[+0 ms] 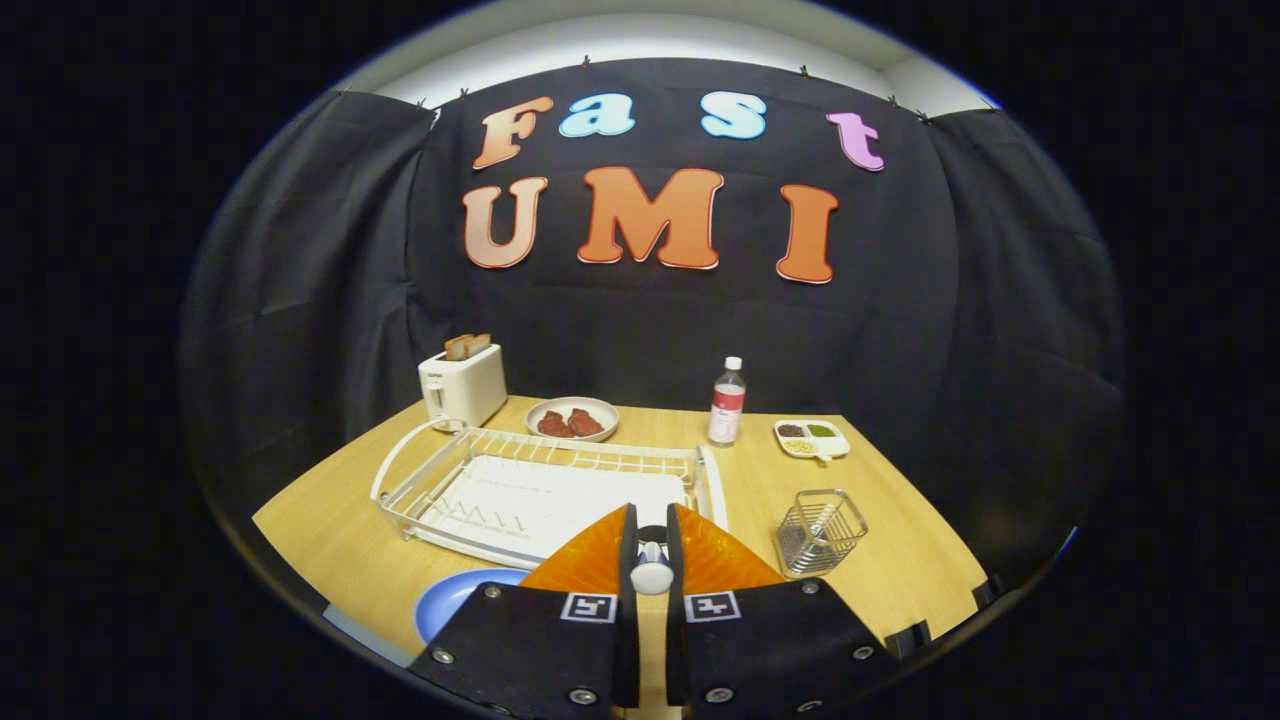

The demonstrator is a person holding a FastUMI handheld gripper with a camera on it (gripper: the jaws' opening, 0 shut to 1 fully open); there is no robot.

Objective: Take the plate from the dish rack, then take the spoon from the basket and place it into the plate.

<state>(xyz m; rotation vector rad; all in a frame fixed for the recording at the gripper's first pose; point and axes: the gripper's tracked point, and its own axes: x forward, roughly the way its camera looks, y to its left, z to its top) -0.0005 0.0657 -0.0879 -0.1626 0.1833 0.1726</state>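
Both tool (651, 545) fingers clamp white-handled spoon (652, 572); blue plate (455, 600) beside.

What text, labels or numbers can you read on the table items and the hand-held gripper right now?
Bottle label: too small to read.
Toaster front mark: too blurred to read.
Hand-held gripper, shut on the spoon: black-and-white square coded markers, no words.
No quotable text on any of these.
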